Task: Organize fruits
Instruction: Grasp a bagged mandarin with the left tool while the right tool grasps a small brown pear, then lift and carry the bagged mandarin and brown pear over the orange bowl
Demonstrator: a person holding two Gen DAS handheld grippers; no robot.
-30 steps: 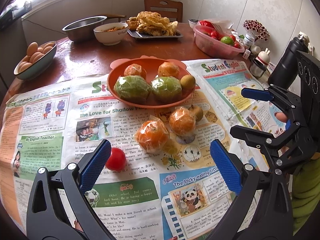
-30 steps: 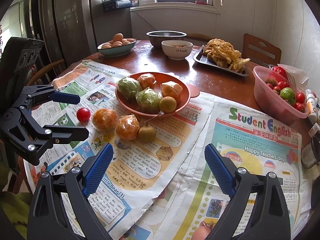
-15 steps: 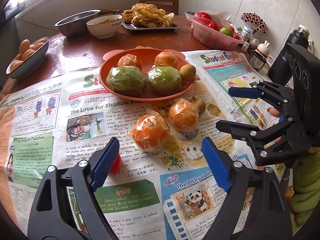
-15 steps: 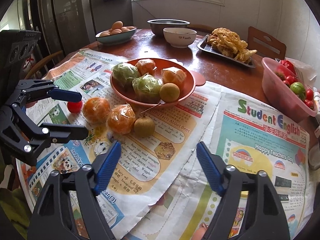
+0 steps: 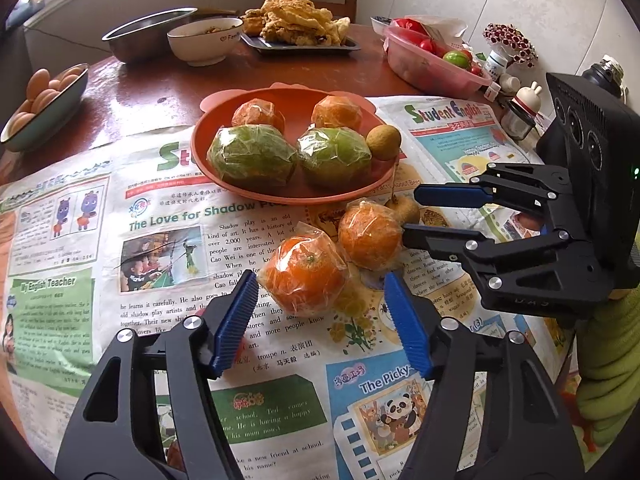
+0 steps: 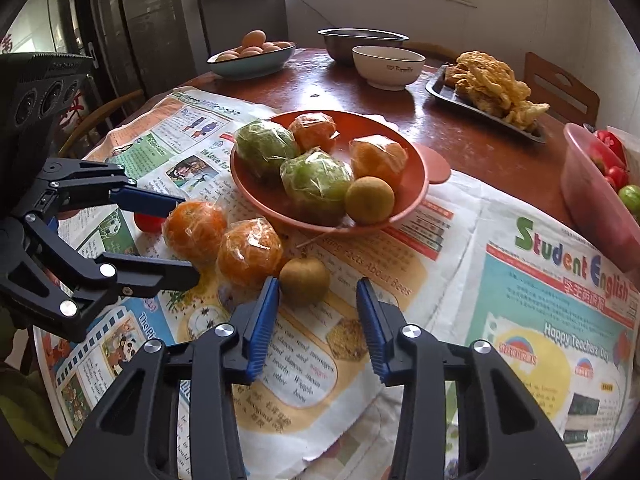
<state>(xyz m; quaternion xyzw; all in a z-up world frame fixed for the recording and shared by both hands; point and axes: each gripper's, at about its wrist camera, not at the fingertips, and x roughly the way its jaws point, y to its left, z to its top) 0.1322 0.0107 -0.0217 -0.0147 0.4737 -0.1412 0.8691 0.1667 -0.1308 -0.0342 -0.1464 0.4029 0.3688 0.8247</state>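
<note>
An orange plate [image 5: 304, 194] [image 6: 412, 196] on the newspaper holds two wrapped green fruits, two wrapped oranges and a small brown fruit. In front of it lie two wrapped oranges, near one [image 5: 306, 270] [image 6: 195, 229] and far one [image 5: 370, 234] [image 6: 249, 253], plus a brown fruit [image 6: 305, 280] [image 5: 406, 210] and a red tomato [image 6: 148, 222]. My left gripper [image 5: 320, 300] [image 6: 186, 238] is open, its jaws on either side of the near orange. My right gripper [image 6: 318, 300] [image 5: 410, 214] is open, just short of the brown fruit.
On the round wooden table behind stand a bowl of eggs [image 5: 44, 100], a steel bowl [image 5: 148, 38], a white bowl [image 5: 204, 42], a tray of fried food [image 5: 300, 26] and a pink tub of tomatoes [image 5: 432, 60]. Small bottles [image 5: 516, 88] stand at the right edge.
Both grippers have moved forward toward the loose fruit and narrowed a little. The left one now straddles the near orange, hiding the tomato; the right one has closed in on the brown fruit.
</note>
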